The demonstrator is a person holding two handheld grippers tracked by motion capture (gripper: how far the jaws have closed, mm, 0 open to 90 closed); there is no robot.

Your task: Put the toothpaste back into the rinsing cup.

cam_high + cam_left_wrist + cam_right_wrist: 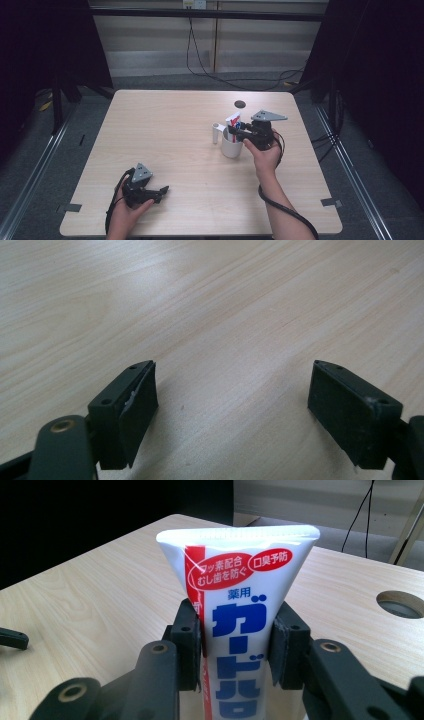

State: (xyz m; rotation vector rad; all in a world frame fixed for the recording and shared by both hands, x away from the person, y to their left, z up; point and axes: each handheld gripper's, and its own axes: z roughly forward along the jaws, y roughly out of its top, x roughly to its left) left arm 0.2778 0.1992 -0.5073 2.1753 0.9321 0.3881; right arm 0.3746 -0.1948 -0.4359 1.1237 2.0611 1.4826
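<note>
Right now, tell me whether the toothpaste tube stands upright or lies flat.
Upright: the toothpaste tube stands crimped end up in the white cup, clamped by the right hand-held gripper.

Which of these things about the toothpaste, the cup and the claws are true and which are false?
1. The right claw is shut on the toothpaste tube. True.
2. The left claw holds the white cup. False: it is open, nothing in it, over bare table.
3. The tube's writing is blue and red. True.
4. The cup stands beside the left hand. False: it stands by the right claw.
</note>
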